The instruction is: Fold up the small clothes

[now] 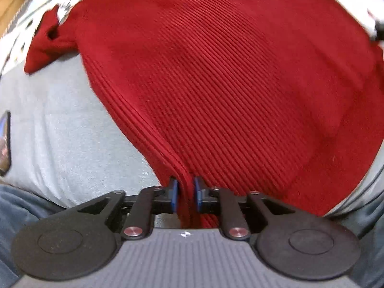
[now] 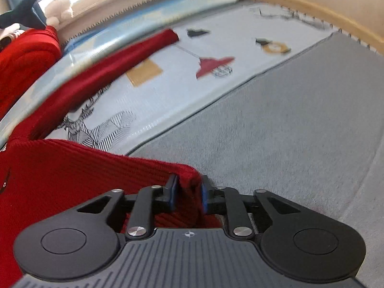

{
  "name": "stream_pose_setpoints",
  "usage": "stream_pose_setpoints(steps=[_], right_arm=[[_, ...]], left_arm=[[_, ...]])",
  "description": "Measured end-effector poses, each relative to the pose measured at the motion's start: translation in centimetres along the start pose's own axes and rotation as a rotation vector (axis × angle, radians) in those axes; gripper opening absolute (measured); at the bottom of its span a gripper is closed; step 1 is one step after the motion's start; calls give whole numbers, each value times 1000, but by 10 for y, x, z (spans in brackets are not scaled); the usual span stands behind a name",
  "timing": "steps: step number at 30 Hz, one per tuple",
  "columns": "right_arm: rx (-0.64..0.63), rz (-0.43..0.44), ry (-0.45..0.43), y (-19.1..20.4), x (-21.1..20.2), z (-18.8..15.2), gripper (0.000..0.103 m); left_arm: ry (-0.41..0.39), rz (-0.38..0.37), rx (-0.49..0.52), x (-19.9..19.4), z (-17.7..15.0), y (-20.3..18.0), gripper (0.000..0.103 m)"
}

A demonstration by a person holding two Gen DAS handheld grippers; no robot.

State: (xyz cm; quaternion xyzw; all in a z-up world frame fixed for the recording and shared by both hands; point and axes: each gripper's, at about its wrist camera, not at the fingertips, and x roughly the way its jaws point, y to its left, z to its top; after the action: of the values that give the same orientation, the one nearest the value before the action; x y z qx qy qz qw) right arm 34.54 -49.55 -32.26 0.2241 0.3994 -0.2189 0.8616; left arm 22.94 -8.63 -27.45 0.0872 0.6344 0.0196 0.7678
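Looking down the left gripper, we see its blue pads set narrow, a folded edge of the red sweater between them and seemingly pinched. Ahead, the sweater spreads over grey bedding. At the right gripper, a raised sweater corner fills the moderate gap between the pads; whether they press it, we cannot tell. One sleeve stretches ahead-left across a printed sheet.

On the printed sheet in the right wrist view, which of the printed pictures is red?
The lamp-shaped print on the printed sheet; the square print left of it is mustard yellow, and the small prints above are dark.
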Motion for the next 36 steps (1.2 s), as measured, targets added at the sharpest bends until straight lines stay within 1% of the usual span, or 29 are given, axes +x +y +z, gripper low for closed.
stream_pose_setpoints(steps=[1,2,3,4,5,7,8,9,10,11,12,13,14,16,17,18,19,20,21,22,23,24,25,27,29,32,33,35,36], right_arm=[[-23,-24,3,3,-4,1,73],[-46,-32,-4,5,-9,0,82],[-65,-24,-19,6,-14,-2,90],[-89,-12,-29,6,-18,-5,90],[-113,-20,-26,7,-20,-7,89],[-140,-79,-24,7,-27,-10,88],[-137,-96,-41,8,-36,-11,88],[-126,-90,-67,9,-46,-11,88],[-116,-71,-95,10,-58,-13,88],[-116,-51,-122,13,-70,-16,88],[-125,-37,-144,17,-81,-21,88],[-145,-25,-162,22,-91,-27,88],[-171,-18,-172,27,-98,-35,88],[-225,-9,-159,38,-106,-48,88],[-249,-10,-144,42,-107,-54,88],[-265,-13,-129,46,-107,-58,88],[-274,-18,-120,50,-106,-60,88],[-276,-25,-117,55,-105,-61,88],[-277,-30,-118,58,-103,-62,88],[-278,-35,-121,61,-100,-63,88],[-284,-46,-125,64,-96,-64,88],[-295,-58,-126,67,-94,-68,88],[-317,-73,-123,70,-90,-71,88],[-384,-108,-125,77,-85,-78,88],[-454,-128,-132,84,-84,-84,88],[-509,-104,-145,93,-89,-90,88],[-517,-93,-148,95,-91,-92,88],[-524,-72,-149,101,-97,-97,88],[-523,-64,-148,103,-100,-100,88]], left_arm=[[-19,-1,-25,-4,6,9,60],[-56,15,-51,-7,12,20,71],[-110,40,-79,-10,19,35,83],[-156,68,-110,-14,29,48,85],[-189,90,-147,-16,39,64,86],[-240,115,-229,-16,65,103,87],[-268,135,-278,-15,79,124,89],[-292,156,-316,-15,92,139,93],[-316,183,-350,-14,108,158,95],[-337,211,-374,-17,128,169,95],[-355,235,-393,-12,151,191,95],[-354,249,-407,-22,171,189,97],[-352,256,-429,-18,192,210,99],[-329,280,-451,-1,235,240,101],[-295,291,-445,12,255,254,101],[-242,300,-436,25,271,261,100],[-179,303,-441,44,283,270,95],[-141,290,-448,61,287,283,88],[-94,278,-450,76,289,293,61],[-54,262,-455,86,287,304,30],[-26,258,-464,91,277,309,21],[-13,276,-481,92,259,312,18],[-15,271,-508,89,245,317,17],[-40,208,-598,73,209,332,16],[-39,145,-655,61,172,342,16],[2,63,-685,54,119,335,17],[22,26,-702,54,104,335,17],[58,-35,-694,53,86,328,23],[67,-49,-680,51,80,324,28]])
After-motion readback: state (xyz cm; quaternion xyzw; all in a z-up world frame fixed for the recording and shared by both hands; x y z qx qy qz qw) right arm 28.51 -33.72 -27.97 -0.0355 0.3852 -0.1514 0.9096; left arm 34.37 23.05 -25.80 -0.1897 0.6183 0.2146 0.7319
